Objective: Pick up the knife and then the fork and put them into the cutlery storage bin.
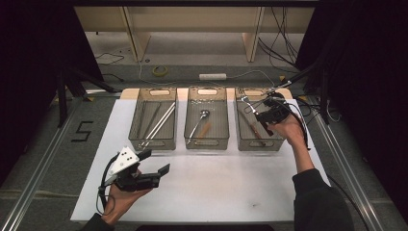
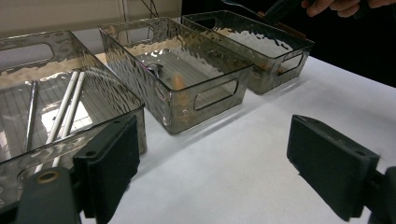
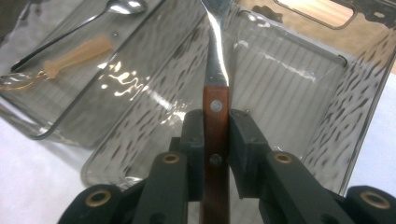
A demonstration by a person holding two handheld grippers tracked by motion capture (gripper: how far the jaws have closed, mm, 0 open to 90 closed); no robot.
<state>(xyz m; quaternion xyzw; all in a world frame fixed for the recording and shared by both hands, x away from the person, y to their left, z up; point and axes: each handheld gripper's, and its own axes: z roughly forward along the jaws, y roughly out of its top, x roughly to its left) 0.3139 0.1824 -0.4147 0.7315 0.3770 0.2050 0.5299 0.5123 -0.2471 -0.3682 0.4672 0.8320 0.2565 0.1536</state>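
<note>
Clamped between the two black jaws of the right gripper [image 3: 216,135], a wooden-handled metal fork [image 3: 216,116] is pointing away from the camera, its riveted brown handle squeezed on both sides by the pads while its shiny neck is reaching out over the right-hand smoky transparent plastic bin [image 3: 299,84]. In the high view the right gripper [image 1: 266,115] is hovering over that same bin [image 1: 256,139] at the far right of the bench, with the fork's tines [image 1: 244,99] sticking out toward the bin's far end and another brown-handled utensil [image 1: 256,133] lying on the bin floor below. Beside it, the middle smoky plastic bin [image 1: 207,142] is holding a long metal spoon [image 1: 198,124] and a small tan utensil [image 1: 205,129], and the left smoky plastic bin [image 1: 153,142] is holding thin metal rods [image 1: 156,126]. Nearer the person, the left gripper [image 1: 156,163] is resting low over the white bench top [image 1: 216,192], well apart from the bins, its jaws standing wide apart with nothing between them, as the left gripper view is showing above bare white surface [image 2: 224,177].
</note>
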